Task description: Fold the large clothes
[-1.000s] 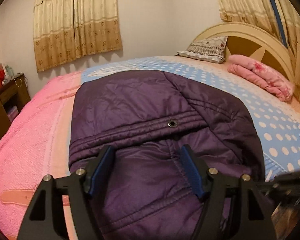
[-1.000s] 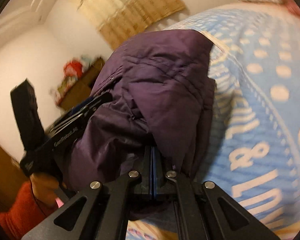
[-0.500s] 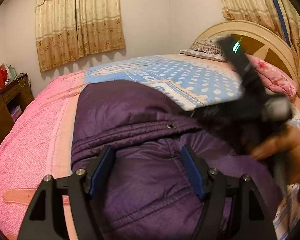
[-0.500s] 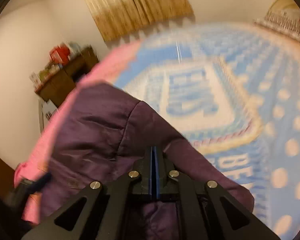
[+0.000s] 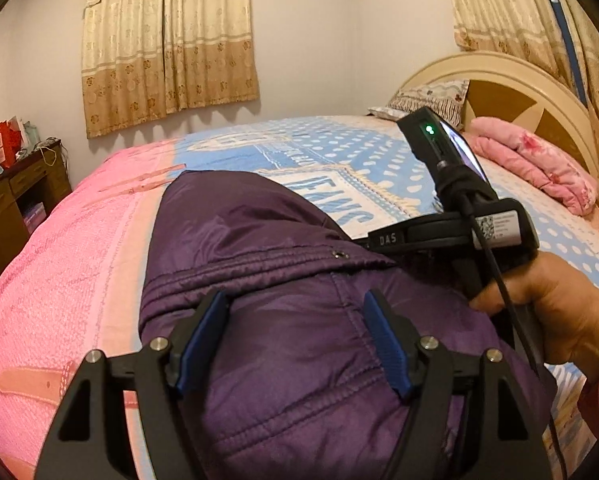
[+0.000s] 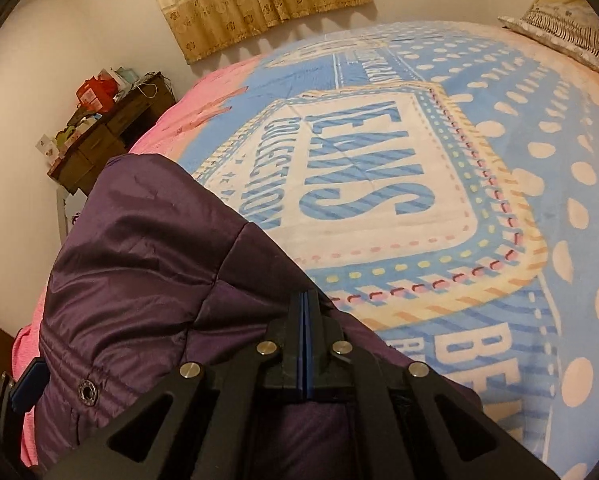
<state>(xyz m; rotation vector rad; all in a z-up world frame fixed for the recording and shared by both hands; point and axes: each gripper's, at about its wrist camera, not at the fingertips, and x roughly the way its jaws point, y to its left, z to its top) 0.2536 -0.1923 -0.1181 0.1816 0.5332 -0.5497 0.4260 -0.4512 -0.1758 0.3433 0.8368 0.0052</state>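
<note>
Jaws of the right gripper (image 6: 306, 312) are pressing flat together, blue pads meeting, and whether a thin layer of the purple padded jacket (image 5: 283, 300) is pinched between them cannot be told, since the fabric is bunching right at their tips; the left gripper (image 5: 295, 332) is hanging over the jacket's near part with its jaws wide and holding nothing. That jacket is lying folded on the near left part of the bed, half on the pink blanket (image 5: 71, 248) and half on the blue dotted bedspread (image 6: 439, 208). Its slick, puffy shell is probably prone to springing back, so if the right pads are gripping only an outer layer, the fold could be slipping loose or sliding towards the near bed edge, where the jacket's bulk is already sitting. Far and right, the bedspread is offering broad open room up to the striped pillow (image 6: 563, 32) and folded pink quilt (image 5: 539, 160); left, the dark cabinet (image 6: 99, 136) is standing well apart beyond the bed's edge.
</note>
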